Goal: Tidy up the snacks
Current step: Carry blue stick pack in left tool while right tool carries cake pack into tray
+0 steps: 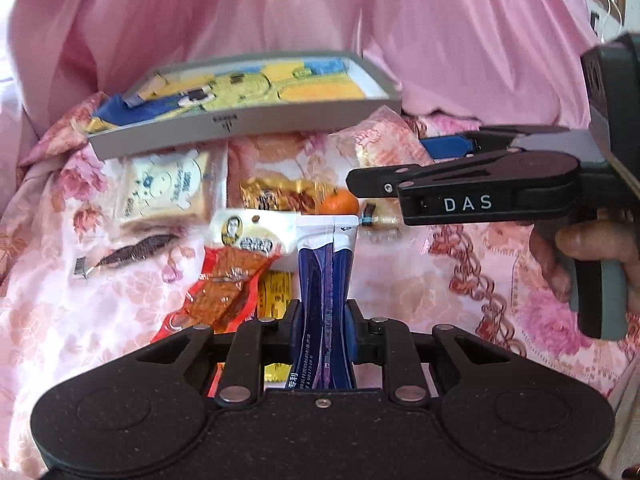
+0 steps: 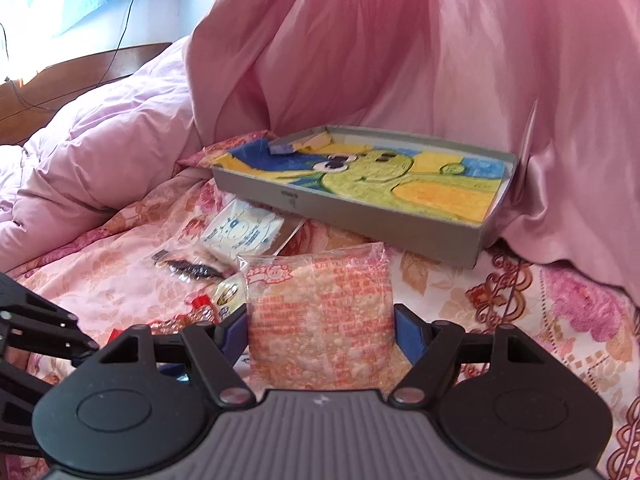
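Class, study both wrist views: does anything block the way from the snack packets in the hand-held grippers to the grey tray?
Nothing visible does. The blue packet and the pink rice-cracker packet are already gripped; only loose snacks lying low on the bedspread separate them from the open-topped grey tray.

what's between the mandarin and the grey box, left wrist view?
A gold-and-brown snack packet lies just behind the mandarin; beyond it, bare floral bedspread up to the grey box. The left wrist view shows it.
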`<act>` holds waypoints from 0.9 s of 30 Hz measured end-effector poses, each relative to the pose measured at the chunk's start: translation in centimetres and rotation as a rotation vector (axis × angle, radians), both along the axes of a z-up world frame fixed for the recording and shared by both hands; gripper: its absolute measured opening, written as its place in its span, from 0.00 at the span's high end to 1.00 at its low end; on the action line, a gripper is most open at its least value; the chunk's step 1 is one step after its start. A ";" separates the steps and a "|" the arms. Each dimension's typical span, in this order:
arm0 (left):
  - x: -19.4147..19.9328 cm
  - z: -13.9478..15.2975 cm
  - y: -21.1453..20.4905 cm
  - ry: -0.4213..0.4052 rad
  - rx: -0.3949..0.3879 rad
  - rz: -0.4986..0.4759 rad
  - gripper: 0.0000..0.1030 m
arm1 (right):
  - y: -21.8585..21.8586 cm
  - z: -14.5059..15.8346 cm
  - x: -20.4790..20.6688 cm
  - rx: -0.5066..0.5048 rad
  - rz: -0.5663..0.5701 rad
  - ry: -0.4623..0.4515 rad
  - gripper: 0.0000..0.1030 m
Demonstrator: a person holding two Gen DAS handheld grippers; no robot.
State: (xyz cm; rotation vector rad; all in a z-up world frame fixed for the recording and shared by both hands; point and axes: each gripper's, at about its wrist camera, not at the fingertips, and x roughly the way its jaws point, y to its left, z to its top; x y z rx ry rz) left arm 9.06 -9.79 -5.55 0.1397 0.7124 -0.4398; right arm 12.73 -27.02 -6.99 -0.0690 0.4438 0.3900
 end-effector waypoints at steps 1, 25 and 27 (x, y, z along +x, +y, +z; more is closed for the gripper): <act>0.0 0.2 0.1 -0.008 -0.017 0.007 0.78 | -0.1 0.2 -0.1 0.004 -0.008 -0.012 0.25; 7.7 7.4 0.4 -0.239 -0.247 0.193 0.78 | -2.3 3.2 3.0 0.085 -0.216 -0.242 0.25; 9.9 8.5 -0.1 -0.269 -0.253 0.208 0.78 | -2.5 3.7 4.3 0.108 -0.232 -0.264 0.25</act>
